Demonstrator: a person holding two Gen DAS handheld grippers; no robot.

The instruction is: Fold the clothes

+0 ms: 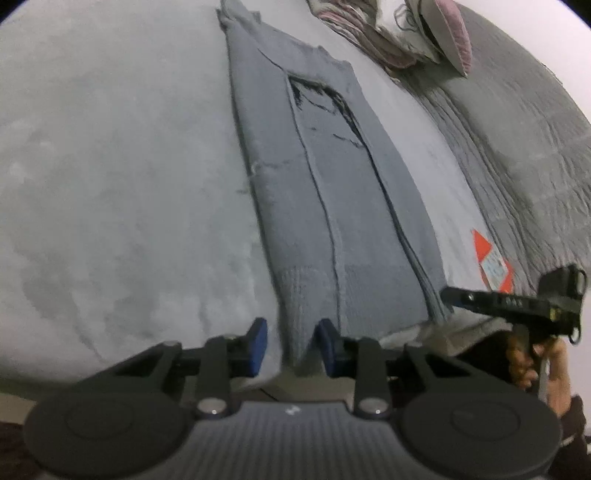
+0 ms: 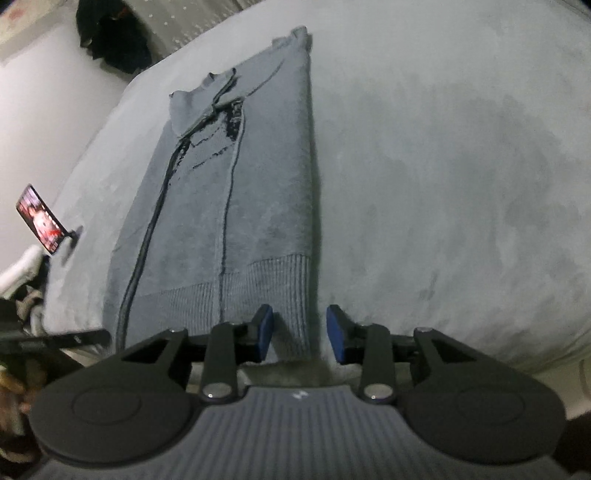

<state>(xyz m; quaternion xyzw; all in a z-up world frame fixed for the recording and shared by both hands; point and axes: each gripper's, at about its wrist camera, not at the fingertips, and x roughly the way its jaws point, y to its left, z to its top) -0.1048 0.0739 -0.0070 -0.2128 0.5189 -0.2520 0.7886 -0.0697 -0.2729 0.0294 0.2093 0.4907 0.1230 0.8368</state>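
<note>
sweater [image 1: 332,206], grey-blue knit, lies flat on the pale grey bed [image 1: 110,184], folded lengthwise into a long narrow strip with both sides turned in toward the middle. its ribbed hem [image 2: 258,280] is at the near edge of the bed, closest to both cameras, and its collar end points away. a dark printed patch [image 1: 325,103] shows in the upper part of the strip, between two long fold lines.

left claw [image 1: 290,343] sits at the near hem, over the corner on that view's left; its blue pads [image 1: 258,339] stand apart, with a tongue of the hem between them, and neither pad visibly presses on the cloth, so it reads as released. right claw [image 2: 300,332] is at the other hem corner; its pads [image 2: 338,332] are also spread, one above the ribbing and one over bare bed, the sweater's side edge running between them, nothing pinched.

in the left wrist view the right claw appears from the side at the sweater's far corner, with the hand [image 1: 532,365] gripping its handle. beyond the sweater lie a folded grey quilt [image 1: 517,147] and a pile of pinkish clothes [image 1: 406,33]. a phone [image 2: 40,218] with a lit screen stands propped at the bed's edge in the right wrist view, well apart from the sweater. dark clothing [image 2: 114,37] sits beyond the far end of the bed.
</note>
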